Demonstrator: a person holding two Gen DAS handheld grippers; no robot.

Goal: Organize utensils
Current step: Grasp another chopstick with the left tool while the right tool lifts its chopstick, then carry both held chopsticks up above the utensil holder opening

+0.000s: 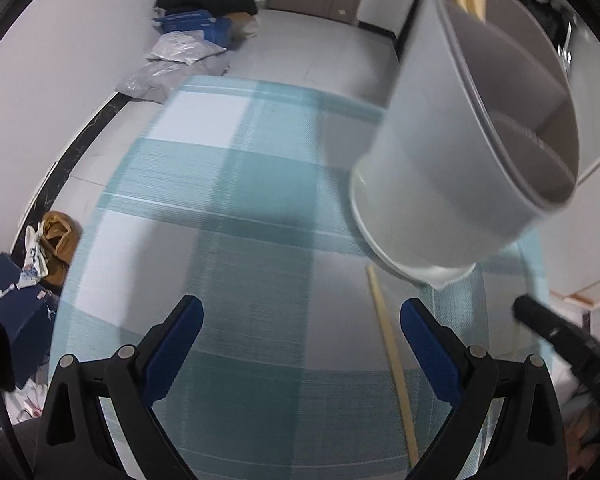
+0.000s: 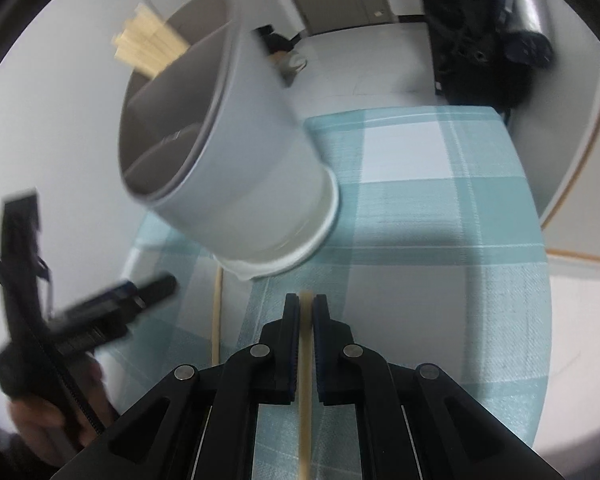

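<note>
- The left gripper [image 1: 302, 336] has black plastic arms and blue flat pads; its fingers stand wide apart and hold nothing, over the cloth [image 1: 220, 200].
- The cloth is woven, with teal and white checks, and covers a table with rounded far corners. Its middle is bare in front of the left gripper.
- One chopstick [image 1: 392, 364], thin, pale wood and straight, lies flat on the cloth just inside the left gripper's right finger, near the holder's base.
- The holder [image 1: 440, 168] is a smooth grey round cup with a white base ring and a divider wall inside. It stands near the table's edge. Pale wooden sticks [image 2: 148, 46] rise out of its far compartment.
- The right gripper [image 2: 306, 308] is clamped on a second chopstick [image 2: 305, 392], which runs straight between the blue pads; the tip shows just in front of them, close below the holder's base.
- To the right of the holder the cloth is open up to the table's edge.
- On the floor at the left there are a blue shoebox [image 1: 16, 312], plastic bags [image 1: 172, 64] and dark clothes; a black bag [image 2: 484, 32] stands beyond the far right corner.
</note>
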